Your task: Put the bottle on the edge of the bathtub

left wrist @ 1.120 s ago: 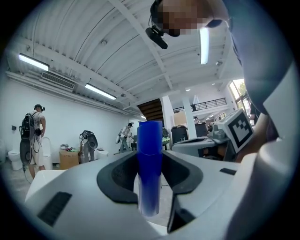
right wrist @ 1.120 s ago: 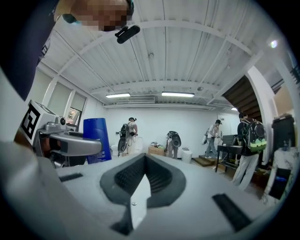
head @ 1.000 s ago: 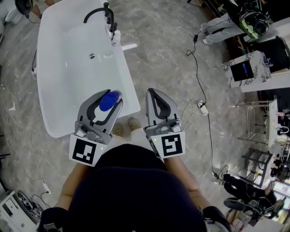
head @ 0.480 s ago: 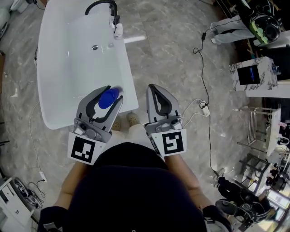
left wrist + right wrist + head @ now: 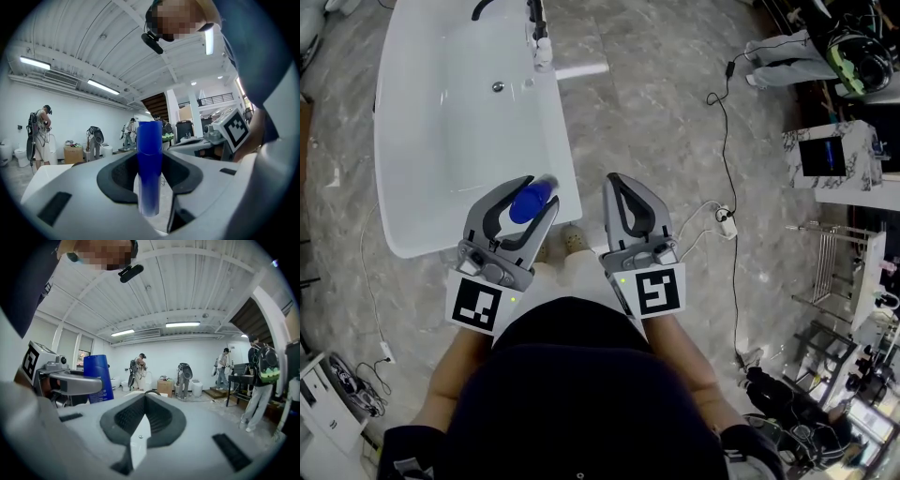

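Looking down in the head view, the left tool (image 5: 538,197) holds the blue bottle (image 5: 526,204) between its jaws, which stand part open on the bottle's body. The bottle hangs above the near right corner of the white bathtub (image 5: 569,169). Its long axis points almost up at the camera, so mostly its top shows. The tub's edge lies right below and a little to the right of the bottle; how high the bottle hangs above it I cannot tell. The right tool (image 5: 613,184) is beside it over the grey stone floor (image 5: 656,103), empty, so the left hand is the nearer one for the placing.

In the left gripper view, the bottle stands upright across the jaws, and the dark pads press on both its sides. Behind it is a large white hall with people standing far off.

In the right gripper view, the jaws are together with nothing between them. The bottle shows at the left, in the other tool.
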A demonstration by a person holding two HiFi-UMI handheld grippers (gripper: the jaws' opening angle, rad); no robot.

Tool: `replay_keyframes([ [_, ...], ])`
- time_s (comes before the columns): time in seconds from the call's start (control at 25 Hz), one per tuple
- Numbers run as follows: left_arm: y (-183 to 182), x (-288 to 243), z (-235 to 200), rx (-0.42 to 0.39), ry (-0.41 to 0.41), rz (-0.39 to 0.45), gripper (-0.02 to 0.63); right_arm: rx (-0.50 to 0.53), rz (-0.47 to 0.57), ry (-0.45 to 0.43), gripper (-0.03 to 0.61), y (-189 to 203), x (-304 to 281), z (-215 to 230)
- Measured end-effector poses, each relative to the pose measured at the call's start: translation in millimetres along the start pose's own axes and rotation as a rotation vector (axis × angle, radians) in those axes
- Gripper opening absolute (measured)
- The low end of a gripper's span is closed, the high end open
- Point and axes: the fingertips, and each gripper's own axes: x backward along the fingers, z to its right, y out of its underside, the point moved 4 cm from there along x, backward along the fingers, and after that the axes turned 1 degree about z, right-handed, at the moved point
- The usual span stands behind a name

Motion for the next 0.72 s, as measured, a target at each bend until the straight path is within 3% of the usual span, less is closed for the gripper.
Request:
replay_keyframes([
  [0.72, 78.1, -31.6, 0.8, 0.013, 0.063, -0.052, 0.150, 0.001, -0.077, -0.052, 0.000, 80.7, -24.1, 10.5],
])
